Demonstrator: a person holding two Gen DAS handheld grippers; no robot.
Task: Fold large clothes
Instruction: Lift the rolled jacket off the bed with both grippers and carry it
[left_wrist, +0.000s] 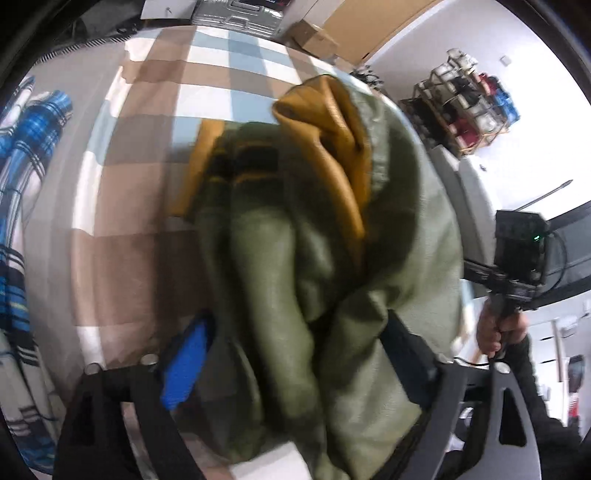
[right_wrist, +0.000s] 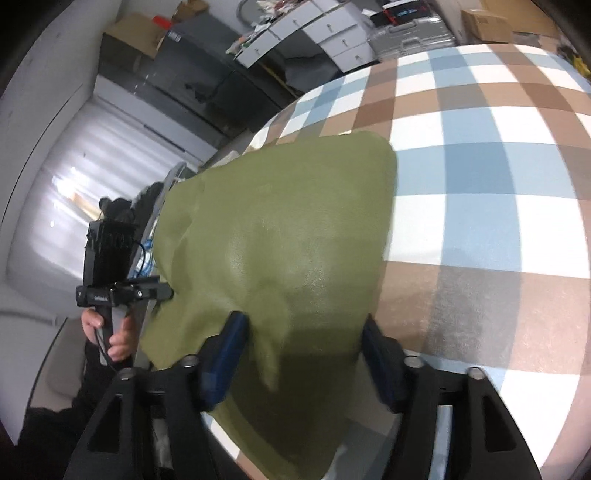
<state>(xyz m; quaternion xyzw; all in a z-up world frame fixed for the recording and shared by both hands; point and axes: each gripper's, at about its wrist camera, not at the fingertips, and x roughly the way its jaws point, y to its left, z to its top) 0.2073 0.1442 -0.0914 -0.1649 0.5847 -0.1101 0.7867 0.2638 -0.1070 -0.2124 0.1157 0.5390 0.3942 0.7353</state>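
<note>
An olive-green jacket with a mustard-yellow lining hangs bunched from my left gripper, whose jaws are closed on a thick fold of it above the checked bed cover. In the right wrist view the jacket lies spread flat on the bed, reaching its left edge. My right gripper is open, its blue-padded fingers wide apart over the jacket's near edge, holding nothing. Each gripper shows in the other's view, the right one and the left one.
The bed cover is checked in brown, blue and white. A blue plaid garment lies at the bed's left. Drawers, a suitcase and cardboard boxes stand beyond the bed. A shelf rack stands at right.
</note>
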